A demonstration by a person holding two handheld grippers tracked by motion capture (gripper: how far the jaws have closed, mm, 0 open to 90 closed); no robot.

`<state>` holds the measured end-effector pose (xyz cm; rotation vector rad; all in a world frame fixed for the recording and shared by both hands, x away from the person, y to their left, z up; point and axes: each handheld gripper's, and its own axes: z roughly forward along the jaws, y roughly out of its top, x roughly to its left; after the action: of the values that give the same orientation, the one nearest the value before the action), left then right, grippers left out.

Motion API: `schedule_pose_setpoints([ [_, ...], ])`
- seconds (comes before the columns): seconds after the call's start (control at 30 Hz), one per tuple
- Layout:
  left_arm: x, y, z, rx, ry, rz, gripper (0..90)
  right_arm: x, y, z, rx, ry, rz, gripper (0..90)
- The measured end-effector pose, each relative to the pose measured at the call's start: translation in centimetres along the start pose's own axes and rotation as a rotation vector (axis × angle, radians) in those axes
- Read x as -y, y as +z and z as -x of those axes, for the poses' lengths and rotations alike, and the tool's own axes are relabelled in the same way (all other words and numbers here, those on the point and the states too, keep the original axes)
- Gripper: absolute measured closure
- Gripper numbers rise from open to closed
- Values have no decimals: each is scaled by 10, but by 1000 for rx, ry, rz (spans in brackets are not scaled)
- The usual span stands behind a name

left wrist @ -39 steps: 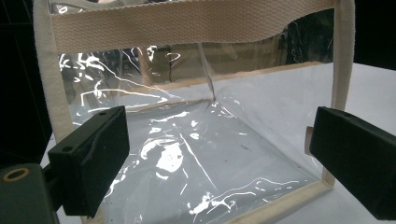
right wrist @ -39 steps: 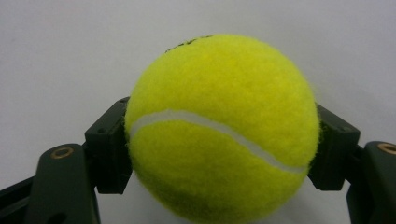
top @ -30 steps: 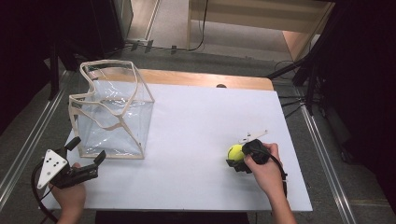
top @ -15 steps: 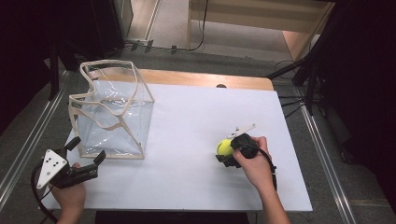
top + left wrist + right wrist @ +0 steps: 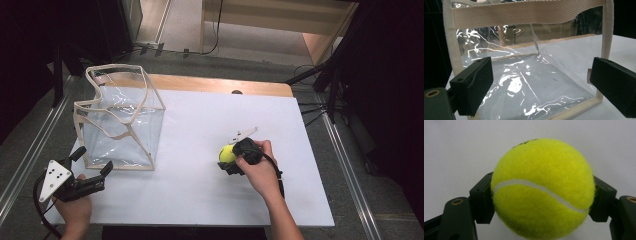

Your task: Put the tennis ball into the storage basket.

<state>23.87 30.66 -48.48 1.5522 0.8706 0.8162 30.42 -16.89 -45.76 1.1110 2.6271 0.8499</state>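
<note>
The right tongs [image 5: 226, 161] pinch a yellow tennis ball [image 5: 227, 153] over the white surface [image 5: 200, 150], right of its middle and well apart from the clear bag [image 5: 120, 120] that stands near the left edge. In the right gripper view the tennis ball [image 5: 542, 187] sits squarely between the two black jaws, one pressed against each flank, with its white seam curving across the front and plain white surface [image 5: 461, 150] behind it; whether it rests on that surface or hangs just above it cannot be told. The left tongs [image 5: 92, 162] stand spread and hold nothing, low at the near left corner, just beside the bag's near bottom edge. In the left gripper view its jaws frame the clear bag [image 5: 531, 75], whose cream webbing trims the rim and corners, and neither jaw touches the plastic.
</note>
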Motion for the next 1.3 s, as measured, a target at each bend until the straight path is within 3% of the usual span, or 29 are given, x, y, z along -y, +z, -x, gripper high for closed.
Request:
schedule_pose_setpoints([
  [0.8, 0, -1, -1, 6, -10, 7, 54, -51, 28, -32, -64, -107, 3, 226],
  [1.3, 0, -1, -1, 4, -12, 6, 54, -74, 36, -40, -86, -141, 6, 228],
])
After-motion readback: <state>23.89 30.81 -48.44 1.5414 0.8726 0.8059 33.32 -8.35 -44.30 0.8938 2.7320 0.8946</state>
